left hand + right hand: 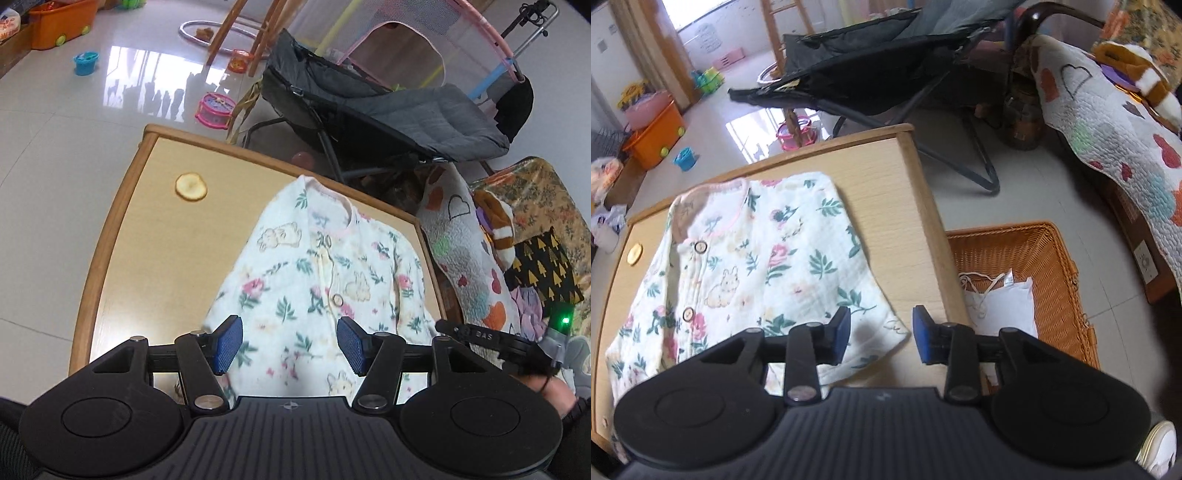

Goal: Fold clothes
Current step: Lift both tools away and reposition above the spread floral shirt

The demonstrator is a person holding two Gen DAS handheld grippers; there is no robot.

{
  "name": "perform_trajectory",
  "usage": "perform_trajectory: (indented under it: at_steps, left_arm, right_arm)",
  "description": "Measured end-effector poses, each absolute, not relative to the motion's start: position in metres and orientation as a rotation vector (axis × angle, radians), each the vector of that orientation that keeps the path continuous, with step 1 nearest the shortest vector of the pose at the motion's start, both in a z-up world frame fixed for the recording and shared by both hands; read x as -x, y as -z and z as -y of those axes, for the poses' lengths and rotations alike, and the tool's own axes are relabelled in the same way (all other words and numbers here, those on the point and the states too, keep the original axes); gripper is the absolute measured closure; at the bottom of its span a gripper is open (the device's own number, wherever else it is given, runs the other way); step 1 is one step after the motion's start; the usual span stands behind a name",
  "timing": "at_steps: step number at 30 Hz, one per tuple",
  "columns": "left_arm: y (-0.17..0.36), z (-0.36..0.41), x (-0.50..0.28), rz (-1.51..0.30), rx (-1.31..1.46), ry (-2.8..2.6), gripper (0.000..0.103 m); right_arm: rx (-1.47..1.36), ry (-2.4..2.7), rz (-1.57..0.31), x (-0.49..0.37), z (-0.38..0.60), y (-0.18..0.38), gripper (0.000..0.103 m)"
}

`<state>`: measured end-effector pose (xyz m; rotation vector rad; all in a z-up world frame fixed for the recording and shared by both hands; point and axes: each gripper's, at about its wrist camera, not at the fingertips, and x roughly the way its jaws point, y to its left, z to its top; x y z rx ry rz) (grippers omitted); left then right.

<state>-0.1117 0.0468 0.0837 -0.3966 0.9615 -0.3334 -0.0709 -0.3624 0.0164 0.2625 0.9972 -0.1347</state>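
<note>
White cloth (1004,302) lies in the wicker basket (1060,258); both tongs (290,343) (881,338) gape, gripping nothing.

Wooden table (122,206): floral shirt (314,280), round slice (191,187).

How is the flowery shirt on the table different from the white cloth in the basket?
The flowery shirt has pink flowers, green leaves, bunnies and buttons; the white cloth is plain, with thin strings. The shirt lies spread on the wooden table; the cloth sits down in the orange wicker basket on the floor beside it. The shirt shows more area than the cloth. Neither is held by a gripper.
</note>
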Motion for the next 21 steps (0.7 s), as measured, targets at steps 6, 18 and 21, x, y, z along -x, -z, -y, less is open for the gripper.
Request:
perform_trajectory:
  at_steps: [6, 18, 21]
  left_arm:
    - [-0.092, -0.051, 0.115, -0.947, 0.4, 0.331, 0.044]
    - [-0.097, -0.063, 0.124, -0.961, 0.47, 0.325, 0.044]
    - [-0.098, -0.065, 0.126, -0.955, 0.478, 0.329, 0.044]
  right_arm:
    - [-0.229, 0.13, -1.029, 0.068, 0.356, -0.004, 0.067]
    - [-0.211, 0.132, -1.048, 0.067, 0.354, -0.004, 0.091]
    - [-0.202, 0.12, -1.061, 0.066, 0.353, -0.004, 0.096]
